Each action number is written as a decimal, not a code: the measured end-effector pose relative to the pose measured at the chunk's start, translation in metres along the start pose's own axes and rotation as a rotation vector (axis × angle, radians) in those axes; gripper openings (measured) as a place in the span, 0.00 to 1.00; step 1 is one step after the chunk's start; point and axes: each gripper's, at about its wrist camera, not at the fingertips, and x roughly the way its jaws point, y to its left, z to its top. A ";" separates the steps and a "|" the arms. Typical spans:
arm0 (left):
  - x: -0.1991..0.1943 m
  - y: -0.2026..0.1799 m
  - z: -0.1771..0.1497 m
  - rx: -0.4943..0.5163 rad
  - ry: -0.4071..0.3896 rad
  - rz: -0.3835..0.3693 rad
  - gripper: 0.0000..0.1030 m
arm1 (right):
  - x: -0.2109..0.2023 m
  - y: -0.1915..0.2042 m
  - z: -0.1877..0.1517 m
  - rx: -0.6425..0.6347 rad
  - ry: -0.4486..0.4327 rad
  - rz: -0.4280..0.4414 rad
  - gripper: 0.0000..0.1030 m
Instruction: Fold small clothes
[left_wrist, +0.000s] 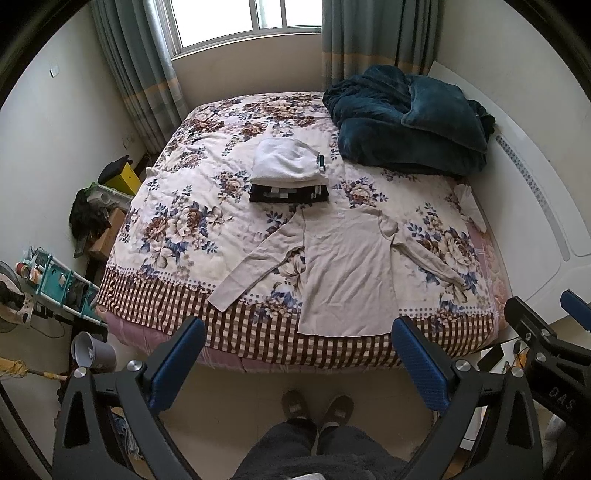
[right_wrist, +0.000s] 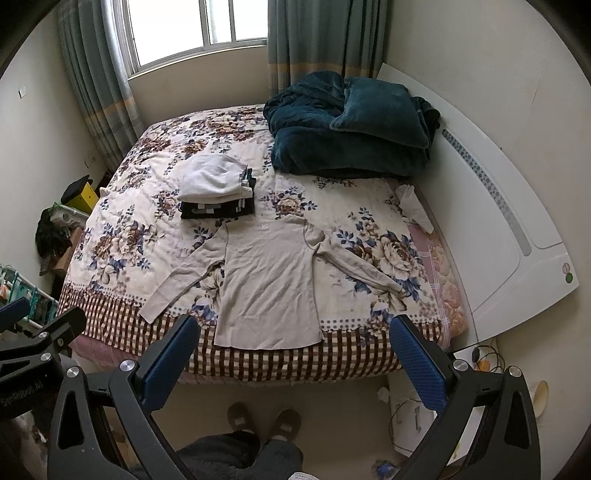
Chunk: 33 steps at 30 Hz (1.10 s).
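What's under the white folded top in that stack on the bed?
Under the white folded top lies a dark folded garment with pale markings, resting on the floral bedspread. Whether anything more is folded inside the stack is hidden.

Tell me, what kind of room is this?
Most likely a bedroom in someone's home. A big bed with a flowery cover fills it, a fluffy dark teal blanket is heaped on top, and curtains hang by the window.
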 end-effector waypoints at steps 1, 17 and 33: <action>0.000 0.000 0.000 0.000 0.000 0.000 1.00 | 0.000 -0.001 -0.003 0.005 -0.003 0.003 1.00; -0.007 0.000 0.007 0.003 -0.013 0.005 1.00 | -0.012 -0.002 0.005 0.011 -0.006 0.015 1.00; -0.007 -0.002 0.007 0.002 -0.015 0.003 1.00 | -0.014 -0.003 0.009 0.011 -0.014 0.008 1.00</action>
